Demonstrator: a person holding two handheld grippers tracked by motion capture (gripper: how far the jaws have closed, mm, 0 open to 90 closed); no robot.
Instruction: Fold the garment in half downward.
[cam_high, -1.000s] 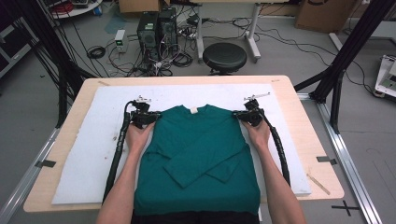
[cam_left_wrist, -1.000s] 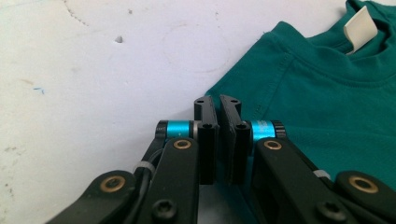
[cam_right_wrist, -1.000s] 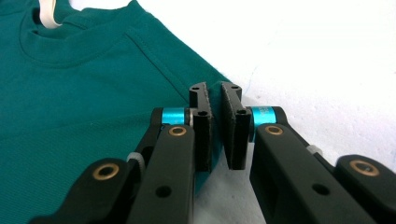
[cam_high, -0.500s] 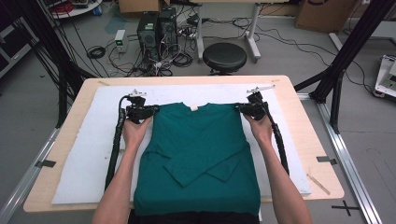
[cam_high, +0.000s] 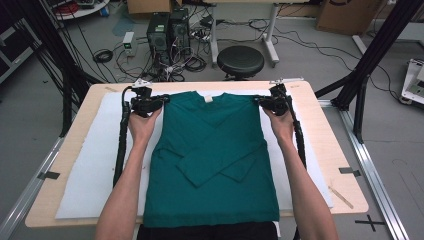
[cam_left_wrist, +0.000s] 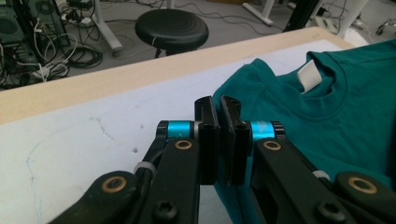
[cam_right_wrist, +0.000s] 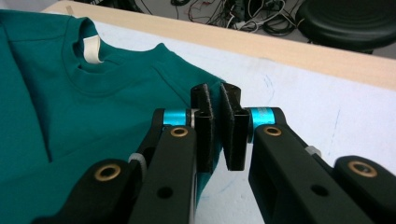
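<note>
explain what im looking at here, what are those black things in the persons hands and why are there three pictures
There is no robot here. A person holds a pair of black hand-held tongs in each hand: the left tongs and the right tongs. One picture comes from a fixed camera above the table, with the forearms coming in from the bottom. The other two come from small cameras riding on each pair of tongs, looking along their two jaws. On the pale wooden table lies a white mat, and on it a dark green long-sleeved shirt, sleeves folded across its front. Each pair of tongs is shut on a shoulder corner of that shirt, near the collar with its white label.
</note>
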